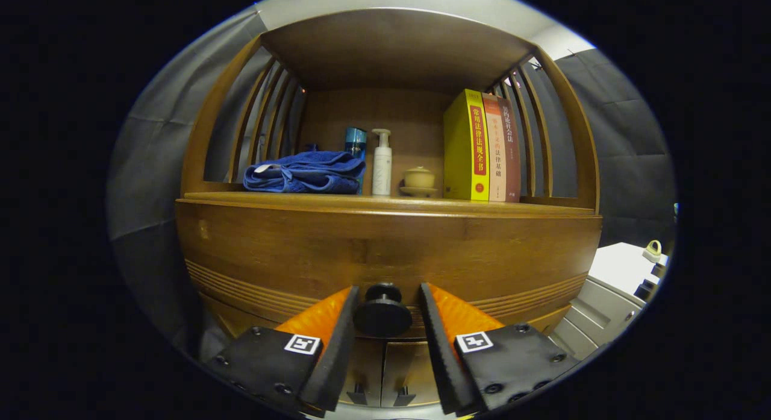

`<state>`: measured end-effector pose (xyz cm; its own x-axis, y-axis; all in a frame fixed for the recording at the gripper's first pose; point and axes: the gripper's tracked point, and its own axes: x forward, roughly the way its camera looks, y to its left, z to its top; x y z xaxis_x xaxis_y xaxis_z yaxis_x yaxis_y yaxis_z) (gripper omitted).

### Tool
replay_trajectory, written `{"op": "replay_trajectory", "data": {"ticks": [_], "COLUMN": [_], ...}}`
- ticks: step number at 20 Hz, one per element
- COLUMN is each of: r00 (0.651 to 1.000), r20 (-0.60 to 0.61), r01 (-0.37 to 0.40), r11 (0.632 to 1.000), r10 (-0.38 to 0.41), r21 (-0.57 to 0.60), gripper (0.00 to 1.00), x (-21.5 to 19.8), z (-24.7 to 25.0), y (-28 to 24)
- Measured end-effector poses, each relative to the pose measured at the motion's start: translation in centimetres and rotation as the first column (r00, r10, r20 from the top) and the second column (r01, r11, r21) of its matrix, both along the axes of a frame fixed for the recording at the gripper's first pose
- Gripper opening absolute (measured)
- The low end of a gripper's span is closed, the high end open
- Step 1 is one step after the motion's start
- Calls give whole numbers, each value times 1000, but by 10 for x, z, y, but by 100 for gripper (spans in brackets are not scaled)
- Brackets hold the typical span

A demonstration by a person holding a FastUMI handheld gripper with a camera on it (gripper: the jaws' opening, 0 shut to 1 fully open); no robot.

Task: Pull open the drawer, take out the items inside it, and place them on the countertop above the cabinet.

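Folded blue towel, pump bottle, small lidded cup and upright books are seen on the countertop. Below, the drawer is judged closed. Gripper is spread, unclenched, round black knob bracketed between the fingers, not yet pinched. Next: fingers to be closed on knob, then pulled straight back.

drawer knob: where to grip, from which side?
Grip the round black knob across its disc rim, coming straight at the drawer front. It stands out on a short stem, so the fingers fit either side. The gripper is open, straddling it, a gap on the right.
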<state>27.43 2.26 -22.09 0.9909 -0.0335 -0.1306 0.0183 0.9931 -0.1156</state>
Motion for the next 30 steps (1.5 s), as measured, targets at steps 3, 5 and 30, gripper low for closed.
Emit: {"op": "replay_trajectory", "data": {"ticks": [3,5,30], "r00": [1000,999,994], "r20": [-13,-39,-109], "r01": [-5,-30,-5], "r11": [1000,999,999], "r10": [5,29,9], "r21": [-26,-21,43], "gripper": [52,48,40], "x": [2,-3,-149], "z": [-1,-1,2], "y": [-1,1,8]}}
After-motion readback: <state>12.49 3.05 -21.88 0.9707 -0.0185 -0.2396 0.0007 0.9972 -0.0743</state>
